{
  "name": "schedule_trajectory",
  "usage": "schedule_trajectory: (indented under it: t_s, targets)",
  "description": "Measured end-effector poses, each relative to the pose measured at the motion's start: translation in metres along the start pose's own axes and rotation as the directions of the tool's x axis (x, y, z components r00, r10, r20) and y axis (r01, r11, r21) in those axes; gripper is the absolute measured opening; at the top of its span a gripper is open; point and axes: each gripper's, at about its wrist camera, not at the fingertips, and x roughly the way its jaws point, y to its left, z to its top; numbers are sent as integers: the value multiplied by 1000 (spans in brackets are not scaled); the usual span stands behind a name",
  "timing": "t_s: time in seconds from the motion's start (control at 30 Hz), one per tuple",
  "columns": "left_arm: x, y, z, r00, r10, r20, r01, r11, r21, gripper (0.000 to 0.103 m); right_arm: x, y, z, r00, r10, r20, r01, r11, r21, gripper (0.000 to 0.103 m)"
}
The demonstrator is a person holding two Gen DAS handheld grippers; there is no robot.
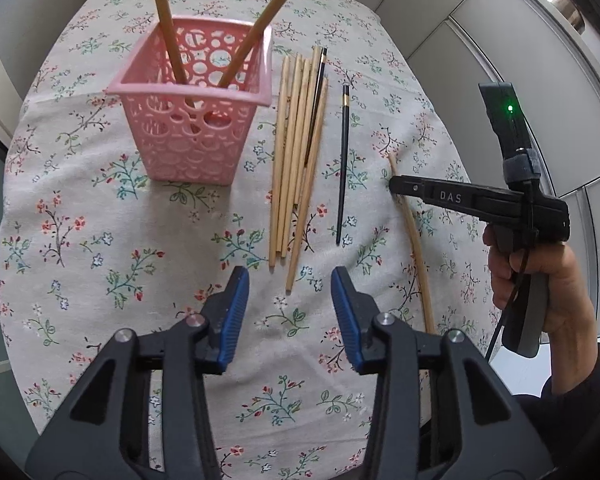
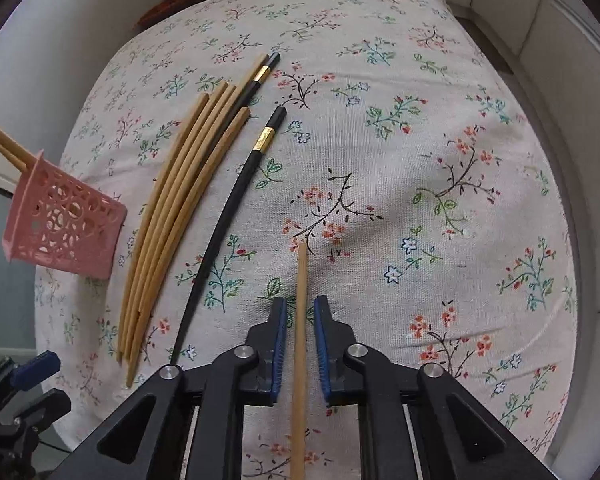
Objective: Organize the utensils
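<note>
A pink perforated basket (image 1: 194,120) stands on the floral tablecloth with two bamboo chopsticks (image 1: 168,28) upright in it; it also shows in the right wrist view (image 2: 66,224). To its right lies a bundle of several bamboo chopsticks (image 1: 296,160) (image 2: 180,216) with a black one among them, then a single black chopstick (image 1: 343,164) (image 2: 236,208). My left gripper (image 1: 290,292) is open and empty, above the cloth near the bundle's near ends. My right gripper (image 2: 300,312) (image 1: 394,184) straddles a lone bamboo chopstick (image 2: 301,320) (image 1: 414,248), its jaws narrowly open, not touching it.
The floral tablecloth (image 2: 420,160) covers the whole round table. White cabinet doors (image 1: 500,60) stand to the right, with metal pots (image 1: 568,4) on a counter. A reddish-brown object (image 2: 176,2) sits beyond the table's far edge.
</note>
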Motion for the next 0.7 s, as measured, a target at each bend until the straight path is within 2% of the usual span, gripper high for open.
schedule_trajectory:
  t_s: [0.07,0.2,0.27,0.5,0.67,0.7]
  targets:
    - [9,2,-2,1000,-20,-22,19,1000,-7,35,-1,1,-2,1000,-15,5,15,1000,-14,5]
    - [23,2,-5,997,-59,-48,59,998,-17,28,-18,-4,-9,999,12,32,-12,1000,2,5]
    - [29,1,-5,998,-46,-50,46,999,-1,25,-35,-17,-17,998,36,47,-36,999,4,5]
    - [48,-7,-1,998,-4,-60,7,999,43,15,-60,-18,-39,995,67,73,-66,998,-6,5]
    - [52,-16,-2,998,19,-54,-14,996,89,14,-77,-28,-54,992,79,98,-80,997,6,5]
    - [53,-17,-2,998,32,-50,-26,995,101,6,-80,-31,-56,991,82,104,-84,996,12,5]
